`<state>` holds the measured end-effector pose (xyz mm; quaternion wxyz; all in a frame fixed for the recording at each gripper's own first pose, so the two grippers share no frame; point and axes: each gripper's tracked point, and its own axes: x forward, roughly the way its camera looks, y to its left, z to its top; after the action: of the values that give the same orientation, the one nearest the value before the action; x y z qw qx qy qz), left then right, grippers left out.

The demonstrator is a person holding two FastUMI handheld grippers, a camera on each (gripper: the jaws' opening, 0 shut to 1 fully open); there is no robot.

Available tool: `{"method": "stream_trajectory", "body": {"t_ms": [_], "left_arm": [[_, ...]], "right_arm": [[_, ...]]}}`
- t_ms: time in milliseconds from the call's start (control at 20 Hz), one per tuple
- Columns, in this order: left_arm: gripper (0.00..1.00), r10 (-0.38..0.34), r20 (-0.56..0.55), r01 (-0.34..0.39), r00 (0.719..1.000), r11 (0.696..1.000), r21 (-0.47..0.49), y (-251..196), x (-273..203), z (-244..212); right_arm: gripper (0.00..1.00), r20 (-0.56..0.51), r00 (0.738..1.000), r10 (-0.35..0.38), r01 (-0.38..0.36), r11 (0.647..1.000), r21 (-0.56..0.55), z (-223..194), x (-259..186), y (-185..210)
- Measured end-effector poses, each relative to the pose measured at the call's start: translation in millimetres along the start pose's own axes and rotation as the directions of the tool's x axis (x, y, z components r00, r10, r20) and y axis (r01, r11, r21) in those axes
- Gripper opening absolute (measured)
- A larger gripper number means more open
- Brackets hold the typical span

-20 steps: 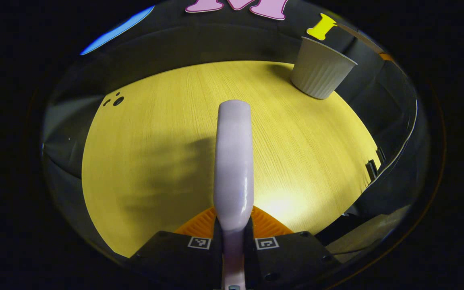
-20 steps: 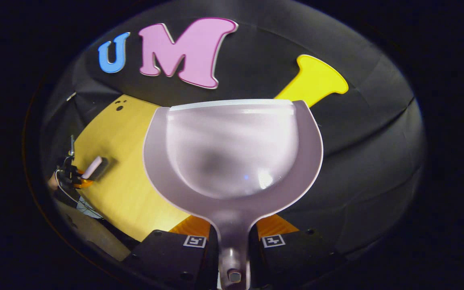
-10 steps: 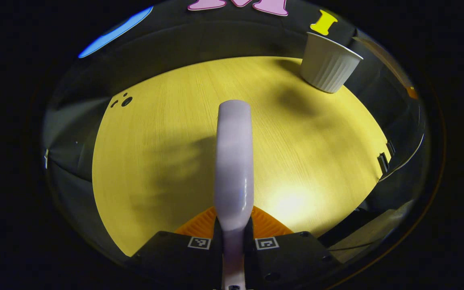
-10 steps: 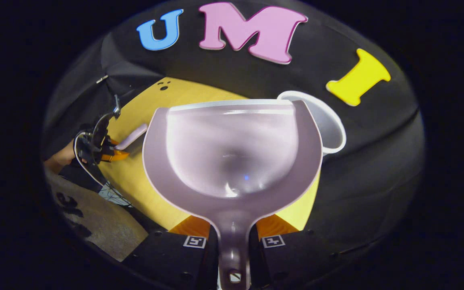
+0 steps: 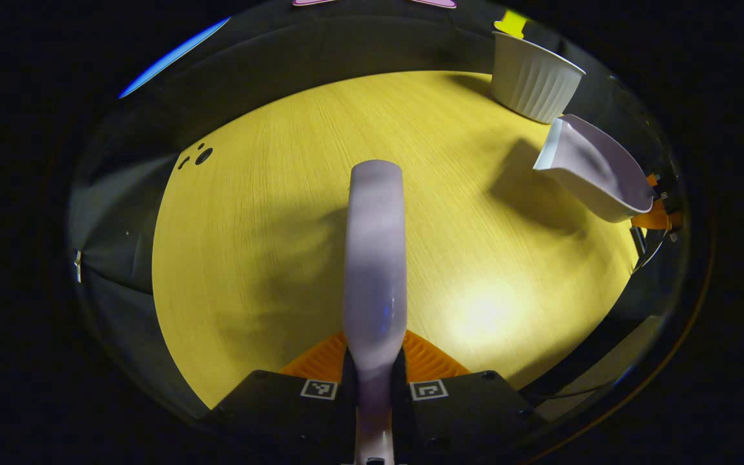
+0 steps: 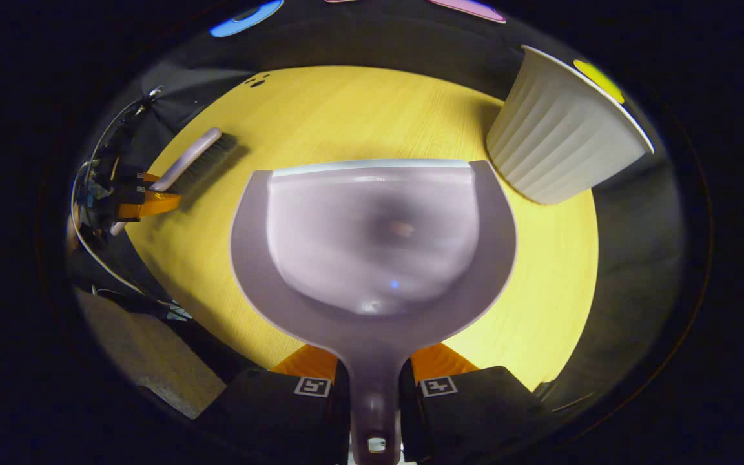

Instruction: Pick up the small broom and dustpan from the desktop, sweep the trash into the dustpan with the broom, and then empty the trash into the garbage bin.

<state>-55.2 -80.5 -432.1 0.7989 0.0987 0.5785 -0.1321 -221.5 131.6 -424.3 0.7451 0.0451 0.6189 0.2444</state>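
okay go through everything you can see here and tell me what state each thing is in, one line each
Broom: held by its handle in the left gripper, bristles down over the table.
Dustpan: held by its handle in the right gripper, off the table.
Garbage bin: upright, open-topped, at the table's far edge.
Table: bare wood, shadowed in places.

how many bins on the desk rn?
1. The ribbed white garbage bin stands upright at the desk's far right edge, just ahead and right of the dustpan; it also shows in the left gripper view. Others may sit outside both views.
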Motion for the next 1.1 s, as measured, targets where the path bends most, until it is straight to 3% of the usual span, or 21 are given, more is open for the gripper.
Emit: {"method": "stream_trajectory", "body": {"t_ms": [250, 350, 400, 450, 550, 650, 750, 850, 900, 950, 1000, 1100], "left_arm": [[0.25, 0.023, -0.022, -0.022, 1.000, 1.000, 0.009, 0, 7, -6], [0.28, 0.031, -0.032, -0.031, 0.999, 0.999, 0.012, 0, 11, -7], [0.28, 0.032, -0.035, -0.031, 0.999, 0.999, 0.009, -1, 14, -7], [0.27, 0.031, -0.034, -0.031, 0.999, 1.000, 0.006, 0, 17, -7], [0.28, 0.035, -0.034, -0.035, 0.999, 0.999, 0.004, 4, 19, -8], [0.30, 0.047, -0.031, -0.046, 0.998, 0.999, 0.007, 5, 13, -9], [0.33, 0.063, -0.017, -0.063, 0.998, 0.998, 0.026, 8, 7, -6], [0.34, 0.081, -0.002, -0.081, 0.997, 0.995, 0.050, 10, -3, -7], [0.36, 0.086, 0.003, -0.086, 0.996, 0.995, 0.056, 10, -8, -7], [0.29, 0.086, 0.014, -0.087, 0.996, 0.995, 0.057, 10, -14, -6], [0.36, 0.086, 0.024, -0.088, 0.996, 0.995, 0.056, 10, -19, -6], [0.36, 0.087, 0.051, -0.089, 0.995, 0.995, 0.048, 10, -34, -2]], "right_arm": [[0.36, -0.026, 1.000, -0.017, 0.019, 0.997, 0.079, -2, 23, -1], [0.36, -0.026, 0.999, -0.042, 0.044, 0.996, 0.072, 1, 25, 3], [0.31, -0.025, 0.999, -0.049, 0.050, 0.997, 0.063, 1, 22, 7], [0.41, -0.023, 0.998, -0.053, 0.055, 0.997, 0.056, -2, 21, 5], [0.38, -0.010, 0.999, -0.049, 0.050, 0.997, 0.054, 1, 17, 4], [0.43, 0.000, 0.999, -0.046, 0.046, 0.997, 0.067, 0, 7, 3], [0.41, 0.013, 0.999, -0.036, 0.034, 0.996, 0.079, 1, -3, 2], [0.45, 0.034, 0.999, -0.031, 0.028, 0.996, 0.085, 2, -13, 3], [0.41, 0.051, 0.998, -0.031, 0.026, 0.996, 0.086, 3, -21, 4], [0.48, 0.071, 0.997, -0.033, 0.027, 0.996, 0.086, 6, -31, 5], [0.44, 0.092, 0.995, -0.038, 0.030, 0.996, 0.082, 9, -42, 4], [0.44, 0.155, 0.987, -0.048, 0.037, 0.997, 0.073, 22, -67, 5]]}}
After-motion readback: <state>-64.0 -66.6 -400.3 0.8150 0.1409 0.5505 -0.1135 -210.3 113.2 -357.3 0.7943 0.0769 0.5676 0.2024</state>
